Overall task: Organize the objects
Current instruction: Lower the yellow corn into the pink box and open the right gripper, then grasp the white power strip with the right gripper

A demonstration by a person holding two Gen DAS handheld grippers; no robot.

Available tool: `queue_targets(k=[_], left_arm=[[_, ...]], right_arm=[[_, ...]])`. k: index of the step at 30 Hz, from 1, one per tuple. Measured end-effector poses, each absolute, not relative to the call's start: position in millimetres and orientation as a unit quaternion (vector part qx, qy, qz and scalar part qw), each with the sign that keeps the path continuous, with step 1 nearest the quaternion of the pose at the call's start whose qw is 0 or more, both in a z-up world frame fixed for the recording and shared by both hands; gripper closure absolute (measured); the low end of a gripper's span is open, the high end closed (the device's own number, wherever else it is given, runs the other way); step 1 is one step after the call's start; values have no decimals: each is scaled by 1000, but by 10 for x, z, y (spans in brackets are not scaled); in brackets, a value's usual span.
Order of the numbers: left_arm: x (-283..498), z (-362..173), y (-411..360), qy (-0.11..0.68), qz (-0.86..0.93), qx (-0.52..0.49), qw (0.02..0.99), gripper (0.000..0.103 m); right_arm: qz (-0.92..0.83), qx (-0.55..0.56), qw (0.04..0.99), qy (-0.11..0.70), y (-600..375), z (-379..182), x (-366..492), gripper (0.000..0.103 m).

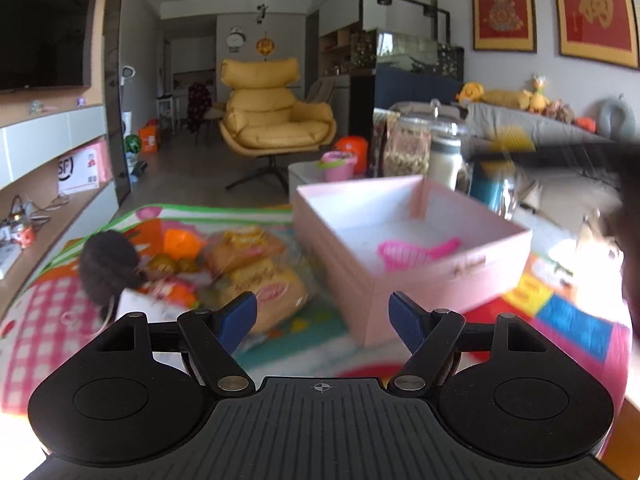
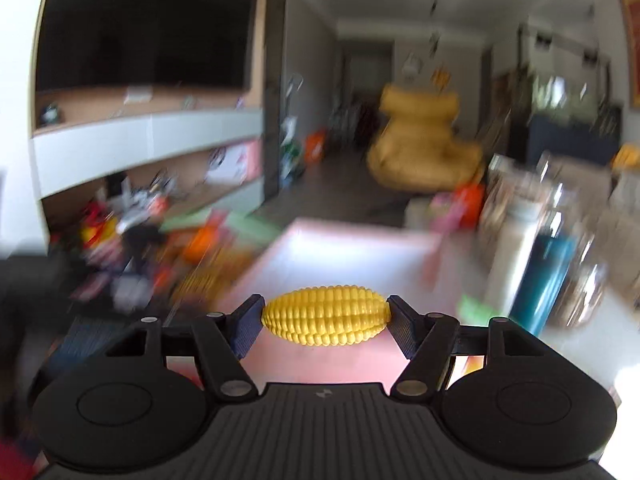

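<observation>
An open pink box (image 1: 452, 268) stands on the colourful mat, with a pink toy scoop (image 1: 412, 254) inside. My left gripper (image 1: 323, 314) is open and empty, low over the mat just left of the box's near corner. Left of it lies a pile of toy food: bread buns (image 1: 260, 268), an orange piece (image 1: 182, 242) and a dark round toy (image 1: 108, 266). My right gripper (image 2: 325, 316) is shut on a yellow toy corn cob (image 2: 326, 315), held crosswise above the box (image 2: 340, 252). It shows as a dark blurred shape with the yellow corn (image 1: 510, 144) in the left wrist view.
Jars and a teal bottle (image 1: 490, 190) stand behind the box, beside a small white table with a pink cup (image 1: 338, 164). A yellow armchair (image 1: 276, 112) stands further back. Shelves (image 1: 52, 168) run along the left wall. A grey sofa with soft toys (image 1: 532, 112) is at right.
</observation>
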State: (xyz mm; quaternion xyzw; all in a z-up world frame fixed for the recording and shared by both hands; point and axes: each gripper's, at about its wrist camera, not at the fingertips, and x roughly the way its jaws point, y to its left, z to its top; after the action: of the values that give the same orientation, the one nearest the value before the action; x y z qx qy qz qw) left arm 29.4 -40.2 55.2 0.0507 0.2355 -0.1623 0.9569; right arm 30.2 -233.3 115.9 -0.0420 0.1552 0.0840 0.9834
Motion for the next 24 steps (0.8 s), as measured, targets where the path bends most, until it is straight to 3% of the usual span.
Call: queue_targets(k=[2, 6, 14, 17, 19, 24], left_arm=[[186, 505, -314, 246, -147, 59, 956, 24], [98, 444, -1, 258, -91, 53, 960, 24], [449, 369, 687, 302, 31, 17, 953, 27], [596, 313, 771, 315, 22, 5, 949, 54], [640, 279, 797, 320, 19, 1, 947, 77], [523, 273, 809, 329, -5, -25, 944, 80]], right_arm=[[73, -21, 986, 151, -2393, 1306, 556, 0], [78, 5, 984, 162, -2418, 1215, 540, 0], [130, -35, 963, 233, -2176, 515, 79, 0], [136, -48, 959, 246, -2058, 412, 41, 0], [142, -53, 957, 245, -2019, 426, 31, 0], [171, -57, 957, 227, -1911, 641, 3, 0]])
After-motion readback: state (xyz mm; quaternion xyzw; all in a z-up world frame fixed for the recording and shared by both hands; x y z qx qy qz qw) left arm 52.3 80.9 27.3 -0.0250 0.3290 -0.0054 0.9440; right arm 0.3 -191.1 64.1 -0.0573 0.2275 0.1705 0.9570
